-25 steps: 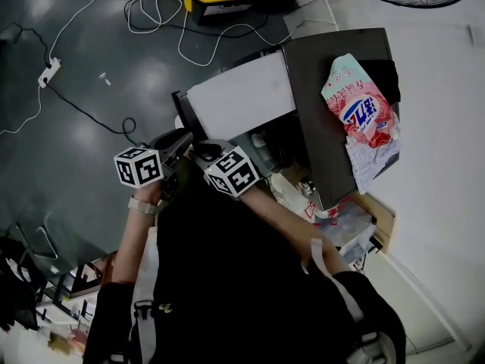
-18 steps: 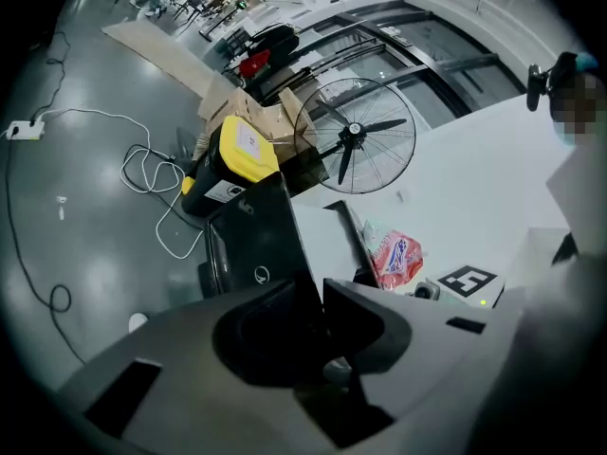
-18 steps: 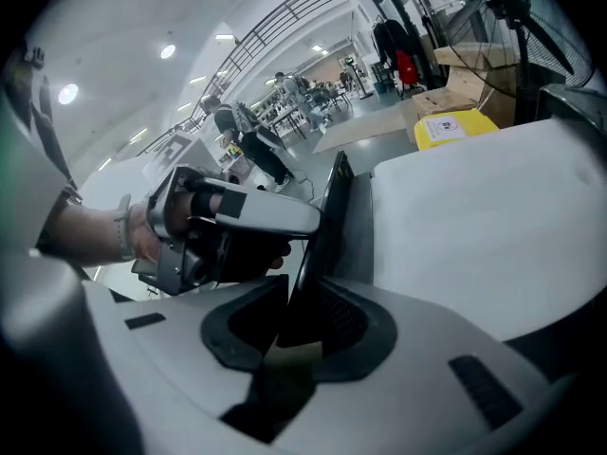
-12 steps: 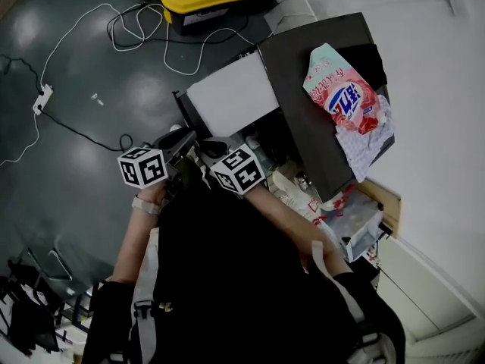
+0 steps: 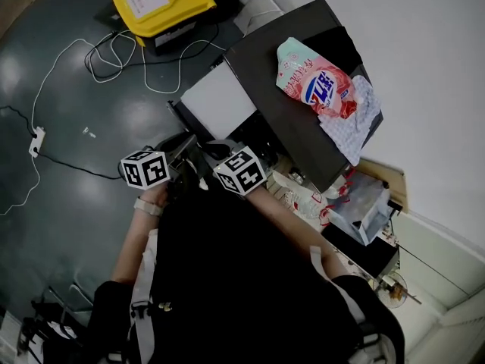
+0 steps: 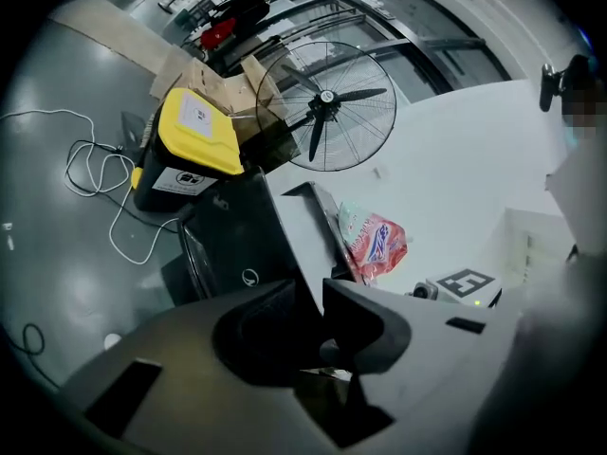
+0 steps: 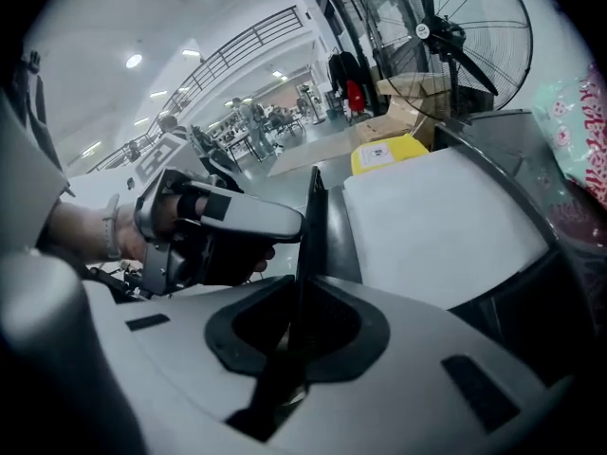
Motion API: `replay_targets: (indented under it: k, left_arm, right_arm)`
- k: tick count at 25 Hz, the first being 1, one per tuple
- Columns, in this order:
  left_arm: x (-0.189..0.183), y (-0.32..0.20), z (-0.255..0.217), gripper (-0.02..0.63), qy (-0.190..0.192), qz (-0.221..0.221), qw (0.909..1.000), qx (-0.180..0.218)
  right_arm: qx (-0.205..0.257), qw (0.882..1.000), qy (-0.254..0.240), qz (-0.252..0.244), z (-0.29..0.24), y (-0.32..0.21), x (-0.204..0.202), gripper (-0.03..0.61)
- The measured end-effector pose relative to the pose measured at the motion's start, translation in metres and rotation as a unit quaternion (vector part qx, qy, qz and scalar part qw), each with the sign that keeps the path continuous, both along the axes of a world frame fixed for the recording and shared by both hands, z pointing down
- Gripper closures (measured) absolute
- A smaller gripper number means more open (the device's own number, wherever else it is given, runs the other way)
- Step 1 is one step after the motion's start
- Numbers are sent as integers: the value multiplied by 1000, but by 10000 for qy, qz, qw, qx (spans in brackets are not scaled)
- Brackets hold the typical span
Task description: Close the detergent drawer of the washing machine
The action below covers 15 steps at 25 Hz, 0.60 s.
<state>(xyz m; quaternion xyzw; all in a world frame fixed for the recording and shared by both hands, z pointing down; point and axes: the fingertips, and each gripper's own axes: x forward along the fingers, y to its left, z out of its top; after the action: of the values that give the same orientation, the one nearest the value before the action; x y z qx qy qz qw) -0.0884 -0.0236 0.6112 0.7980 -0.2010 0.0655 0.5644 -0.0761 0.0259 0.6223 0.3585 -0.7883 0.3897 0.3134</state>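
Left gripper (image 6: pixel 316 301) and right gripper (image 7: pixel 296 301), jaws just narrowed yet clasping nothing, face the pulled-out detergent drawer (image 5: pixel 218 101); next, likely, a straight push into the washing machine (image 5: pixel 265 67)

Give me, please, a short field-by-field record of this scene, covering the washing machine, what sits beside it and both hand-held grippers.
washing machine: white top, dark front; detergent drawer cannot be made out
detergent bag: pink, lying on the dark surface beside the machine, overlapping a pale cloth
floor: yellow-lidded bin, power strip
left hand-held gripper: jaws have just been closing; narrow gap, nothing between them
right hand-held gripper: jaws have just been closing; nearly together, nothing between them
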Motion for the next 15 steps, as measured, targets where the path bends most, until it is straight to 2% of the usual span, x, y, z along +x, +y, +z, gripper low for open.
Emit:
replay_targets:
  k: [7,15]
  left_arm:
    - [25,-10,-3,520,-67,267,9996,21]
    - [49,-22,-6,520,-169,231,9996,-35]
  right_arm:
    - [73,9997,3,235,-4,-11,25,526]
    - [-29,9998,-27,192,-5,-23,48,526]
